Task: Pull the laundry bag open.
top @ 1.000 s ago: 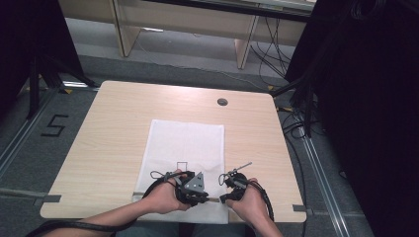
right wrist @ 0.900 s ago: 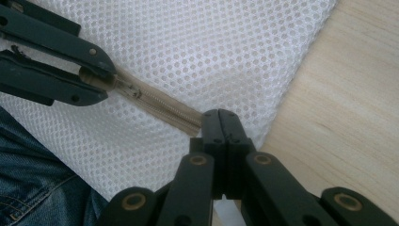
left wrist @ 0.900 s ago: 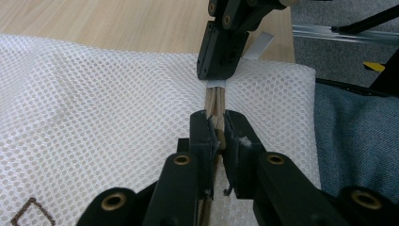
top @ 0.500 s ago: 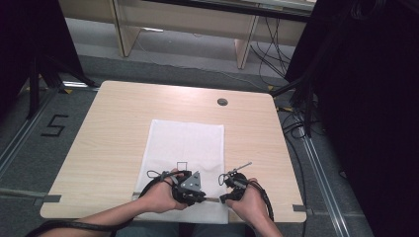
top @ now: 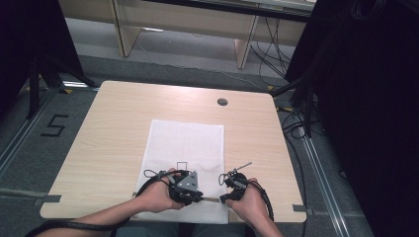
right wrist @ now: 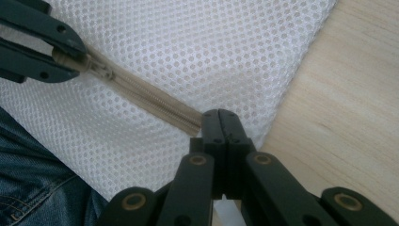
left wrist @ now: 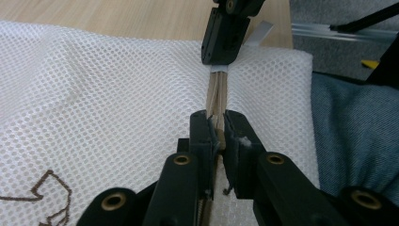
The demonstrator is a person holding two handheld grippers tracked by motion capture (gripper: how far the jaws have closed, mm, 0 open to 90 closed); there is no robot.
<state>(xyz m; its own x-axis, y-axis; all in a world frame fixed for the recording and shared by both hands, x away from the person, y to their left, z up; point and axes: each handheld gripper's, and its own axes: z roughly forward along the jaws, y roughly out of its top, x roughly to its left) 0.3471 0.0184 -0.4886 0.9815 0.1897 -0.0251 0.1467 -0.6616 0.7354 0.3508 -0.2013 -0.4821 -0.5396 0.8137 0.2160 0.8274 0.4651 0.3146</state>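
A white mesh bag (top: 185, 143) lies flat on the wooden table (top: 113, 128), its beige zipper (right wrist: 146, 96) running along the near edge. My left gripper (left wrist: 216, 120) is shut on the zipper slider (right wrist: 101, 70), its jaws pinching the tape from both sides. A short way along the zipper (left wrist: 216, 92), my right gripper (right wrist: 220, 115) is shut on the zipper's end at the bag's corner. In the high view the left gripper (top: 200, 197) and right gripper (top: 223, 198) point at each other, close together at the table's front edge.
A round cable hole (top: 222, 101) sits at the table's far right. A small brown printed outline (top: 181, 166) marks the bag near my hands. The person's jeans (left wrist: 353, 136) lie just past the near edge. Dark stands and cables flank the table.
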